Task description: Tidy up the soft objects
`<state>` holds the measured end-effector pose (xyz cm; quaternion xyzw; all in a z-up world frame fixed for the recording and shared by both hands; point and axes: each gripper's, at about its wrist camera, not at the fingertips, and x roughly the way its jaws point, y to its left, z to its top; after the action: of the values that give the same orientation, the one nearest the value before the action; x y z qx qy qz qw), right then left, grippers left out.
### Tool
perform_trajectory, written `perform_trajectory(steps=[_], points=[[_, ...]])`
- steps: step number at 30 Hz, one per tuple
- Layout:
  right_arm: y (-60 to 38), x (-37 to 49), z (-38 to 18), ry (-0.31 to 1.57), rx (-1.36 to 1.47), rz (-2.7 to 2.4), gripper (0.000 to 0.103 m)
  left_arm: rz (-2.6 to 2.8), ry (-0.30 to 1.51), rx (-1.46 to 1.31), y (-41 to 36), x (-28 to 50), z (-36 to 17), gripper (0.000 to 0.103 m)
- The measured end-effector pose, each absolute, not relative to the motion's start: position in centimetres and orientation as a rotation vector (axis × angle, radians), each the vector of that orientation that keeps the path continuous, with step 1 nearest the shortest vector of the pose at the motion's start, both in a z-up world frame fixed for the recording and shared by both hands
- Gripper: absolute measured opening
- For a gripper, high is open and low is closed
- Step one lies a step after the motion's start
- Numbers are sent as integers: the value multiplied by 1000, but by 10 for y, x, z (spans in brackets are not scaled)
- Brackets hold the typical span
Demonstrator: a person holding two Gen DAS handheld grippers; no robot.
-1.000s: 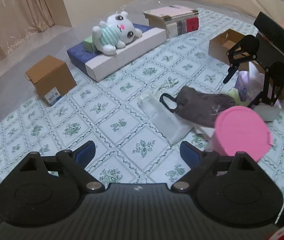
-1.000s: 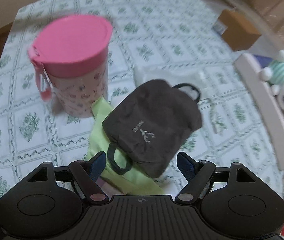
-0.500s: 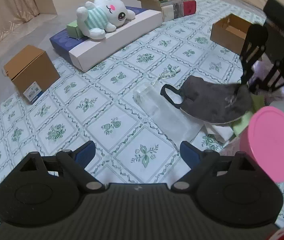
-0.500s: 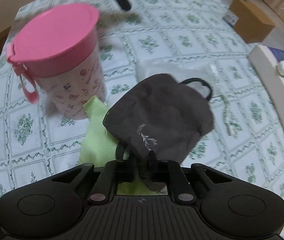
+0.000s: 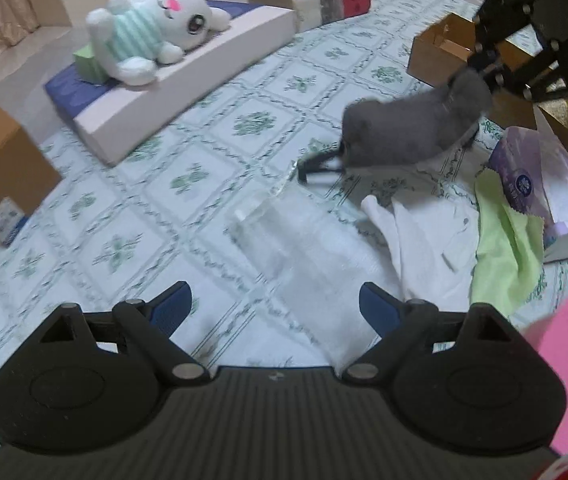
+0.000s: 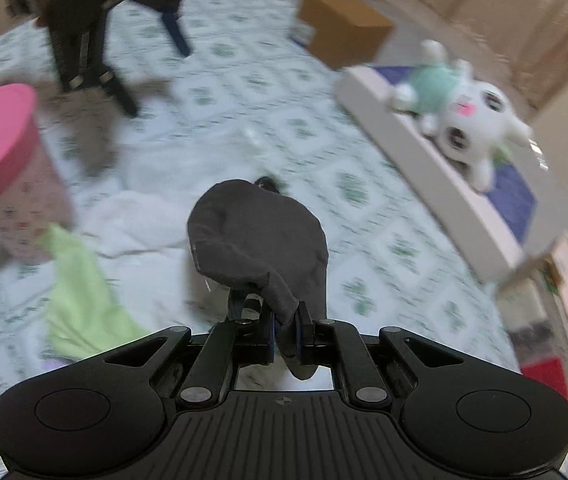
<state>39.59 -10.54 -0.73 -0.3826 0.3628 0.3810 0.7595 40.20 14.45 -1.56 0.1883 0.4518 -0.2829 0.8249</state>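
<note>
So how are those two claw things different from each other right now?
The right gripper is pinched shut on a corner of the dark grey pouch, while the left gripper stands wide open with nothing between its blue pads. The right one carries the pouch clear of the tablecloth; the left hovers over a clear plastic bag without touching it. Both are the same black two-finger tool, tilted downward at the table.

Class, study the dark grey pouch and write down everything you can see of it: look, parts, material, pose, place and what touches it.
The dark grey pouch looks like soft, matte cloth, rounded and slack, with a black loop strap at its far end. The right gripper has shut on one corner, its fingers pinching the cloth. The pouch hangs tilted above the patterned tablecloth, the strap end lowest; whether that end touches the cloth is unclear.
</note>
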Motion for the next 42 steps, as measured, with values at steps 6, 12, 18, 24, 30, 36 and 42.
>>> perform_trajectory(steps=[6,12,18,24,30,36,42], points=[[-123,407,-7,799,-790,750,9,-646,991,392,121,420,-40,89],[-126,410,-14,816,-768,747,9,-654,1037,370,106,438,-56,82],[-127,413,-22,823,-756,755,9,-628,1069,435,96,443,-71,61],[-127,413,-24,825,-745,749,9,-612,1075,438,94,442,-67,20],[-127,409,-19,816,-742,738,9,-580,1075,482,92,432,-61,3],[-128,400,-3,798,-726,715,9,-464,1024,443,116,426,-29,2],[-129,382,24,778,-677,697,8,-357,987,403,139,407,12,2]])
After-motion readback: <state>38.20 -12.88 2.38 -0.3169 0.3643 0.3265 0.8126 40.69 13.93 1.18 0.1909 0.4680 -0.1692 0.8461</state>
